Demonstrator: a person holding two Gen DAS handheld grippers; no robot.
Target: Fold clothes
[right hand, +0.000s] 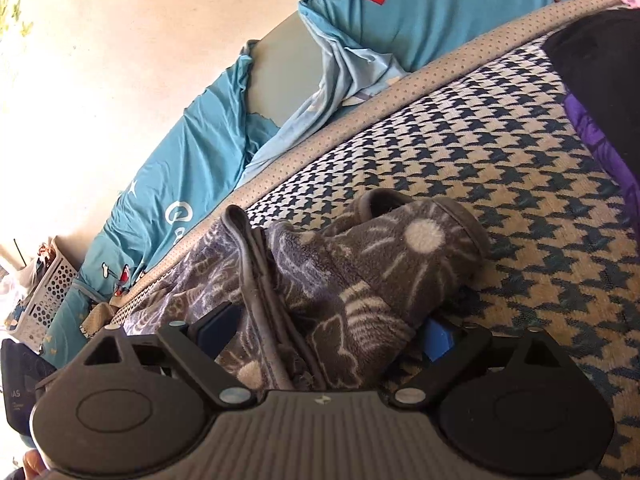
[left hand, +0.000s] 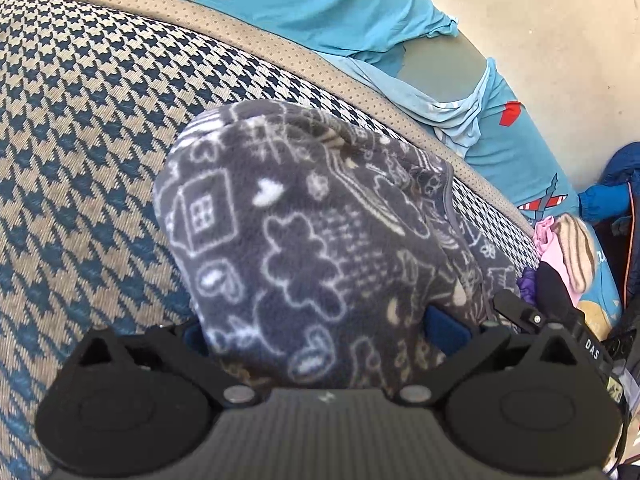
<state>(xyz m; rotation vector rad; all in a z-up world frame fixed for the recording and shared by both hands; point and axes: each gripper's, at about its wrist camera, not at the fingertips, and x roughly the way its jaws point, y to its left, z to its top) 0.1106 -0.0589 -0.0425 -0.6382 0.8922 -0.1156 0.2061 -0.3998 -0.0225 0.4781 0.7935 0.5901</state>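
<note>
Lying bunched on the houndstooth mattress [right hand: 520, 208], the grey patterned fleece garment [left hand: 312, 240] sits between both spread-wide, unclenched jaws of the left hand-held gripper [left hand: 320, 332] and right hand-held gripper [right hand: 328, 332], so smoothing likely precedes folding.

Both views are wrist-mounted fisheyes looking forward and downward along their own fingers, set very close to the work. The left wrist view faces across the houndstooth mattress [left hand: 80, 128] toward the teal bedding [left hand: 320, 8] at the wall. The right wrist view covers the same mattress [right hand: 520, 160] and bedding [right hand: 192, 148]. Shared: the grey patterned fleece [left hand: 304, 240] [right hand: 360, 272], filling each foreground.
</note>
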